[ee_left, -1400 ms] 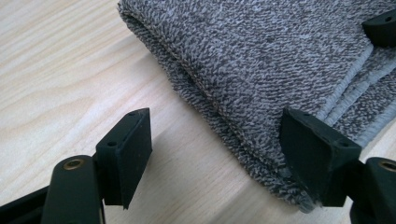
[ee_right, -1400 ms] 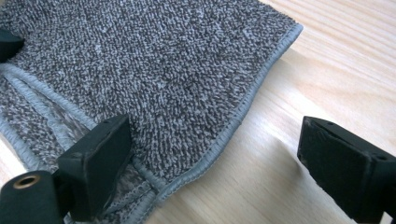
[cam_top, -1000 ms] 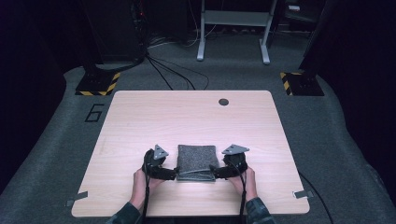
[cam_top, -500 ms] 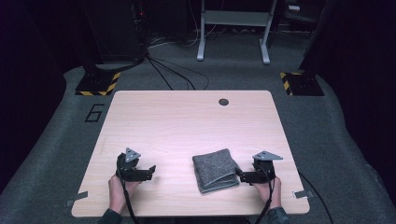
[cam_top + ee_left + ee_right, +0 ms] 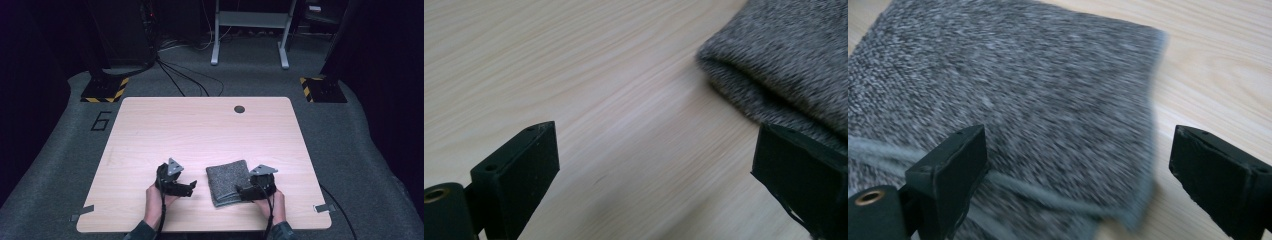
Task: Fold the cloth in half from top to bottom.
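A folded grey cloth (image 5: pixel 227 181) lies on the wooden table (image 5: pixel 200 135) near its front edge. My left gripper (image 5: pixel 192 188) rests a little left of the cloth, open, with bare wood between its jaws; the cloth's folded corner (image 5: pixel 784 65) shows at the upper right of the left gripper view. My right gripper (image 5: pixel 241 191) is at the cloth's right front edge, open, jaws set wide over the cloth (image 5: pixel 1013 100). Neither gripper holds anything.
A small round dark grommet (image 5: pixel 239 109) sits near the table's far edge. Beyond the table are grey floor, black cables (image 5: pixel 175 70), a metal stand (image 5: pixel 250 30) and two yellow-black striped bases (image 5: pixel 105 90).
Both grippers moved inward from the table's sides toward the cloth. The right one now reaches over the cloth's right edge. The cloth lies where it was half a second ago.
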A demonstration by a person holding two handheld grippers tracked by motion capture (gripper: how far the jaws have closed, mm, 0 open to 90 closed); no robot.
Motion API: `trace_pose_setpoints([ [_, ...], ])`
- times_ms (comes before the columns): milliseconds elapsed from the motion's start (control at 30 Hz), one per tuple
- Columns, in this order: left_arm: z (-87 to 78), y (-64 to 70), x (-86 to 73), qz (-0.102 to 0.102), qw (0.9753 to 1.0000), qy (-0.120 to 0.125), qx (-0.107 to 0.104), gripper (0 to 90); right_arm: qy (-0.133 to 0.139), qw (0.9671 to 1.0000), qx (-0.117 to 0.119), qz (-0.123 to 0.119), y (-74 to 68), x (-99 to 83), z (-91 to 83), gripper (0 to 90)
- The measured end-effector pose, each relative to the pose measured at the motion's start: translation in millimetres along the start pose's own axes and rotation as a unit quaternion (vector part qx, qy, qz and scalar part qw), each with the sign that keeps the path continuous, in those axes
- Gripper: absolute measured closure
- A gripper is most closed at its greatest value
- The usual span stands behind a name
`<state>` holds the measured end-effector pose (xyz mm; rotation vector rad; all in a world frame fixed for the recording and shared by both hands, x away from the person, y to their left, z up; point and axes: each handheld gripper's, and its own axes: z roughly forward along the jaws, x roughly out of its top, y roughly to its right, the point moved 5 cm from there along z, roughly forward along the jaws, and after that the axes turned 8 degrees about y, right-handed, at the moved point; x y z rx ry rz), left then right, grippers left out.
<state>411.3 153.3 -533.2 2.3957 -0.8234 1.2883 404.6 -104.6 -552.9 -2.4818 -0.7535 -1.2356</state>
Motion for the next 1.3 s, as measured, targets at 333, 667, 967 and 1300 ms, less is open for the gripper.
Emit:
trace_pose_setpoints([
  [333, 6.7, -8.1, -3.9, -0.006, 0.9997, -0.023, -0.002, 4.5, 0.003, 0.9999, -0.006, -0.014, -36.5, 16.1, 33.1, 6.5],
  [667, -14.0, -29.7, -15.7, -0.022, 0.9994, -0.018, 0.018, 4.8, 0.047, 0.9983, 0.034, 0.01, -25.1, 32.4, 14.8, 4.2],
  [967, -37.3, -73.4, -45.5, -0.058, 0.9952, -0.026, 0.074, 5.4, 0.035, 0.9966, -0.054, 0.052, 54.6, -7.2, -26.7, 2.4],
  [1300, -42.6, -89.6, -63.8, -0.063, 0.9927, -0.047, 0.092, 4.7, 0.007, 0.992, -0.103, 0.073, 84.3, -33.8, -26.6, 0.0],
])
